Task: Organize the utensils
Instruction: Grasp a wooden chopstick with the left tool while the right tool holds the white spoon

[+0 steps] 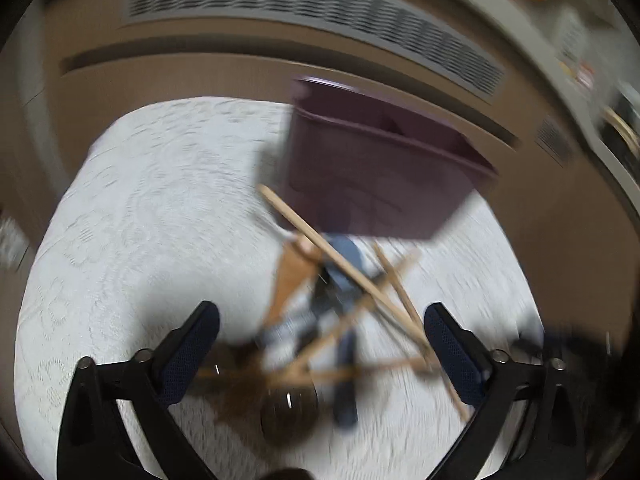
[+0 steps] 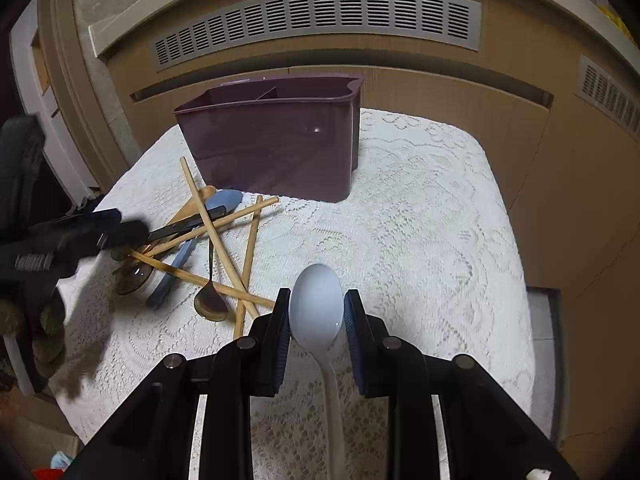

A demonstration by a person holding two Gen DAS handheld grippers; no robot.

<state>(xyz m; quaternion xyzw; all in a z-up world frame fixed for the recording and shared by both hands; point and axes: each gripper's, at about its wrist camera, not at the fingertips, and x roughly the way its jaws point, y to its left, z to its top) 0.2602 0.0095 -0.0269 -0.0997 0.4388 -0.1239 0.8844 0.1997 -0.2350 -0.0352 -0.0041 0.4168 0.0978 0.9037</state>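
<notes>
Between right hand-held gripper (image 2: 316, 308) pads, white spoon (image 2: 316, 304) bowl points forward.

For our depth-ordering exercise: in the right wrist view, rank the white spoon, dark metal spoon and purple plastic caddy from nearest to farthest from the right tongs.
1. White spoon, between the tongs.
2. Dark metal spoon, left.
3. Purple plastic caddy, far ahead.

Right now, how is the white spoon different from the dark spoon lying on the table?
The white spoon sits between the right gripper fingers; the dark spoon lies loose on the lace tablecloth.
The white spoon is pale and looks like plastic; the dark spoon is shiny brown with a thin handle.
The white spoon is alone; the dark spoon lies tangled with wooden chopsticks.
Both have oval bowls, and neither is in the purple caddy yet.
</notes>
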